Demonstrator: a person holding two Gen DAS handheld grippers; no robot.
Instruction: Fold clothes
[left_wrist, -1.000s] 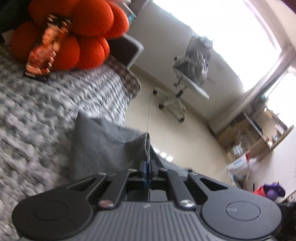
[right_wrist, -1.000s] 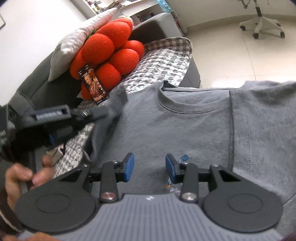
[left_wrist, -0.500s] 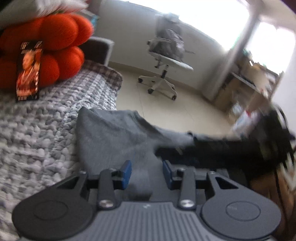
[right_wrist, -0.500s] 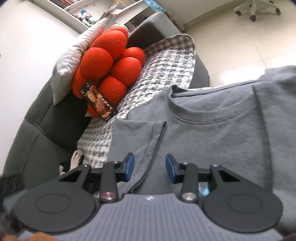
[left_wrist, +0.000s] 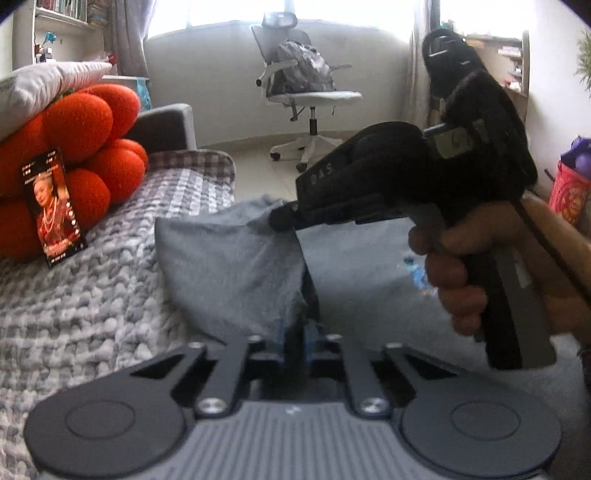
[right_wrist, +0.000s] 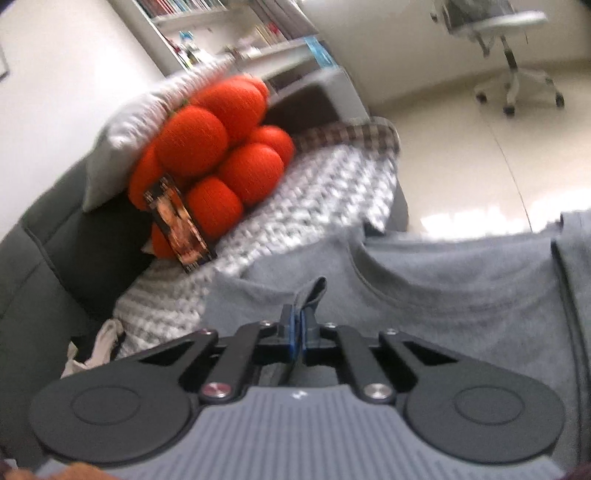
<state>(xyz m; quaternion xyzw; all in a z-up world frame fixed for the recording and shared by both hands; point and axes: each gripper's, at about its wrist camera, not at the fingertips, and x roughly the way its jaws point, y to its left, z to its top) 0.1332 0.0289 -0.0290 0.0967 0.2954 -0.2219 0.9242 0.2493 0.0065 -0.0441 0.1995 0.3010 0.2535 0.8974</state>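
A grey T-shirt (left_wrist: 229, 273) lies on the knitted blanket, collar (right_wrist: 373, 280) toward the floor side. In the left wrist view my left gripper (left_wrist: 295, 330) has its jaws closing on the near edge of a raised grey flap, with the cloth pinched between the blue pads. My right gripper (left_wrist: 280, 221), held by a hand (left_wrist: 454, 266), pinches the far corner of that same flap. In the right wrist view the right gripper (right_wrist: 298, 328) is closing its jaws on a ridge of shirt fabric (right_wrist: 312, 295) that stands up between the pads.
An orange ball cushion (left_wrist: 85, 147) with a phone (left_wrist: 51, 206) leaning on it sits at the left on the grey knitted blanket (left_wrist: 74, 302). A white pillow (right_wrist: 122, 129) tops the cushion. An office chair (left_wrist: 310, 92) stands on the pale floor beyond.
Left gripper let go of the sleeve, rolled level, then closed on the shirt's flap again. Right gripper went from open above the shirt to closed on a fabric ridge, having shifted left.
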